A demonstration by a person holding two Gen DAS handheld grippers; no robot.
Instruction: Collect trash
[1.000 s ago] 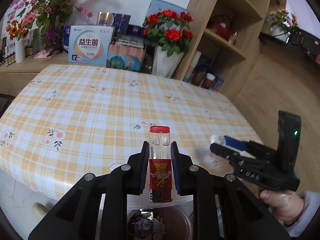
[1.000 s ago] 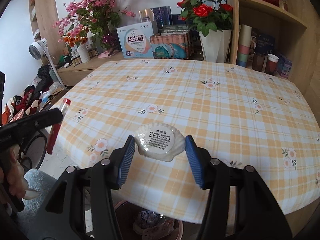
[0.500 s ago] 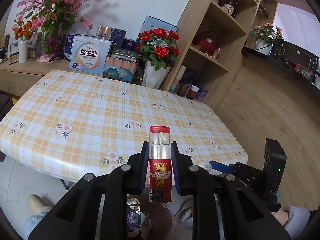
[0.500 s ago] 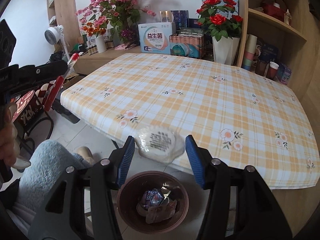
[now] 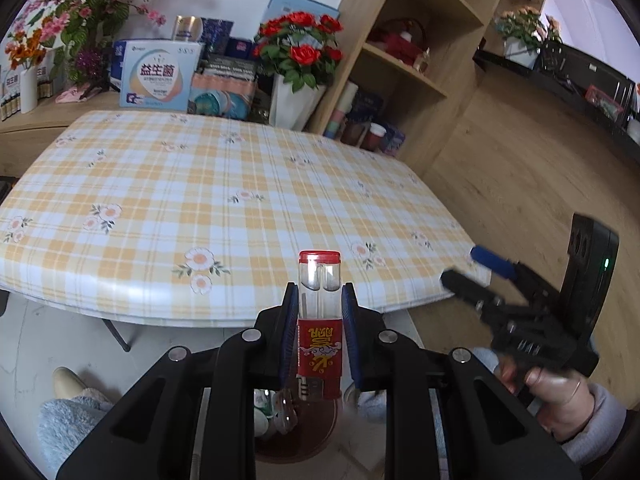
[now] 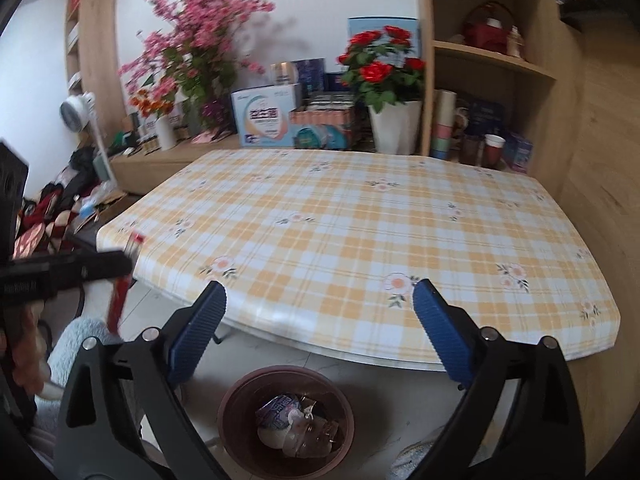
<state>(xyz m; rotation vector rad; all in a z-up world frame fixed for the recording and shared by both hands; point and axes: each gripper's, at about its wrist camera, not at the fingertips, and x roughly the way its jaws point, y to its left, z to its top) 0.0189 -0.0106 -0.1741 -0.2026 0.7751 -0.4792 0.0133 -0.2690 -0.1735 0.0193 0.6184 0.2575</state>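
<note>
My left gripper (image 5: pixel 320 293) is shut on a clear lighter (image 5: pixel 319 342) with a red cap and red label, held upright off the table's near edge. A brown trash bin (image 5: pixel 280 450) shows below it, mostly hidden by the fingers. My right gripper (image 6: pixel 320 292) hangs over the same bin (image 6: pixel 240 392); its jaws are opening wide with nothing between them. A white packet (image 6: pixel 274 434) lies in the bin among wrappers. The right gripper (image 5: pixel 468 268) appears at the right of the left wrist view, and the left gripper (image 6: pixel 120 264) with the lighter (image 6: pixel 118 300) at the left of the right wrist view.
A table with a yellow plaid cloth (image 6: pixel 360 220) fills the middle of the view. Behind it stand boxes (image 6: pixel 266 120), flower vases (image 6: pixel 394 124) and a wooden shelf unit (image 6: pixel 492 64). A person's hand (image 5: pixel 554 384) and fluffy grey sleeve or leg (image 5: pixel 68 420) are near the floor.
The right gripper has spread wide and the white shell-shaped packet has left it. Both grippers have drawn back from the table, over the bin. The left still holds the lighter.
</note>
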